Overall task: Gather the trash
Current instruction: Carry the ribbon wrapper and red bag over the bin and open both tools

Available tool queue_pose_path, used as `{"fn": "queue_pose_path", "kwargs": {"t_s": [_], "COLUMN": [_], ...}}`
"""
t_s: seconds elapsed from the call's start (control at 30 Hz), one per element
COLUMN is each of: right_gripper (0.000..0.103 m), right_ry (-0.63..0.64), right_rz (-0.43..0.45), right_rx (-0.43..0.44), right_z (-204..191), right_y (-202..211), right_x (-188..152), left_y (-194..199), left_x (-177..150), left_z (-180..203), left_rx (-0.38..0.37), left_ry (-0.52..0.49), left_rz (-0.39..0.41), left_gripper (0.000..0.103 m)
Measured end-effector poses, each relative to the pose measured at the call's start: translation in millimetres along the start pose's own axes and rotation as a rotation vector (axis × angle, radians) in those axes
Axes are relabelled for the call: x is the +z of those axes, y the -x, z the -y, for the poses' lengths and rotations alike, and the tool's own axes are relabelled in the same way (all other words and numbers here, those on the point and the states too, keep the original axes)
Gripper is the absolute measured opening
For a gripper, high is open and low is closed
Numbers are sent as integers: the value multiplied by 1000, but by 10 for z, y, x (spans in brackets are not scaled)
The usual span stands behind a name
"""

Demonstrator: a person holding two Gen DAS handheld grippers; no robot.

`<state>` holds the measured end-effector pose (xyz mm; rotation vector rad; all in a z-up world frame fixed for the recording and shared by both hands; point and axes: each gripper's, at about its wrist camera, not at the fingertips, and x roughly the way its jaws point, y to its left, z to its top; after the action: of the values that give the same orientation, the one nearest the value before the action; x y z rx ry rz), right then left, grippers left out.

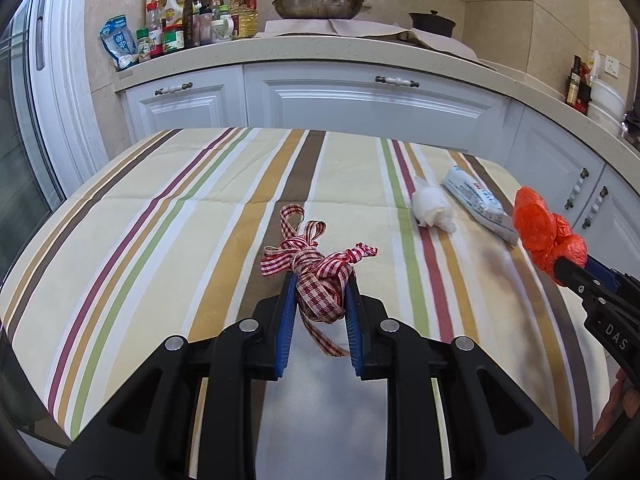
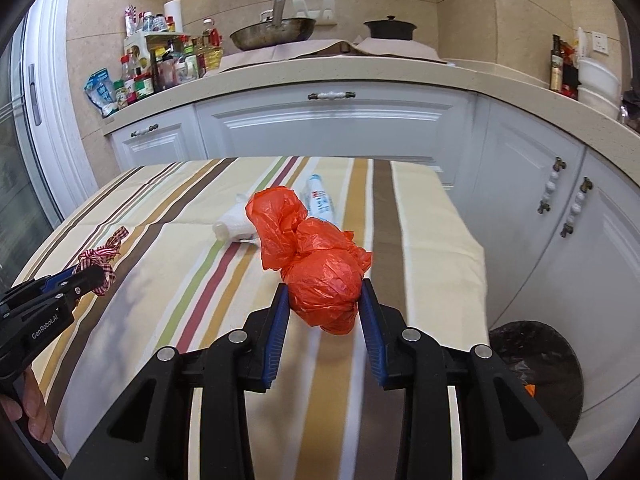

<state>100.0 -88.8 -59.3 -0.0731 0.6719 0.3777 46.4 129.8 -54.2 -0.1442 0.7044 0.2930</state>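
My left gripper (image 1: 320, 284) is shut on a red-and-white checked ribbon (image 1: 316, 264) and holds it just above the striped tablecloth (image 1: 160, 240). It also shows in the right wrist view (image 2: 86, 276), with the ribbon (image 2: 100, 256) in it. My right gripper (image 2: 323, 292) is shut on a crumpled orange plastic bag (image 2: 312, 256), held above the table; it also shows in the left wrist view (image 1: 566, 264) with the bag (image 1: 540, 228). A crumpled white tissue (image 1: 432, 208) and a white-blue wrapper (image 1: 480, 200) lie on the cloth at the right.
A dark trash bin (image 2: 536, 372) stands on the floor right of the table, by white cabinets (image 2: 580, 240). The counter (image 1: 320, 52) behind holds bottles (image 1: 180, 20), a wok (image 1: 320, 2) and a black pot (image 1: 432, 22).
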Motion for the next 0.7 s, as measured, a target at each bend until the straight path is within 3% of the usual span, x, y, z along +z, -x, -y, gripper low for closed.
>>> {"fn": "queue_pose_path", "kwargs": {"t_s": [0.23,0.7], "right_gripper": [36,36], "right_ry": [-38,-140], "right_rz": [31,62], "right_rx": [-65,-189], "right_z": [240,860], "right_y": [287,777], "right_x": [-130,-419], "left_y": [213,500], "left_x": [-67,-250], "left_z": [236,1152], "left_rx": [-53,-209], "left_ry": [-38,-186], "left_rz": [30,50], "left_gripper": [22,22]}}
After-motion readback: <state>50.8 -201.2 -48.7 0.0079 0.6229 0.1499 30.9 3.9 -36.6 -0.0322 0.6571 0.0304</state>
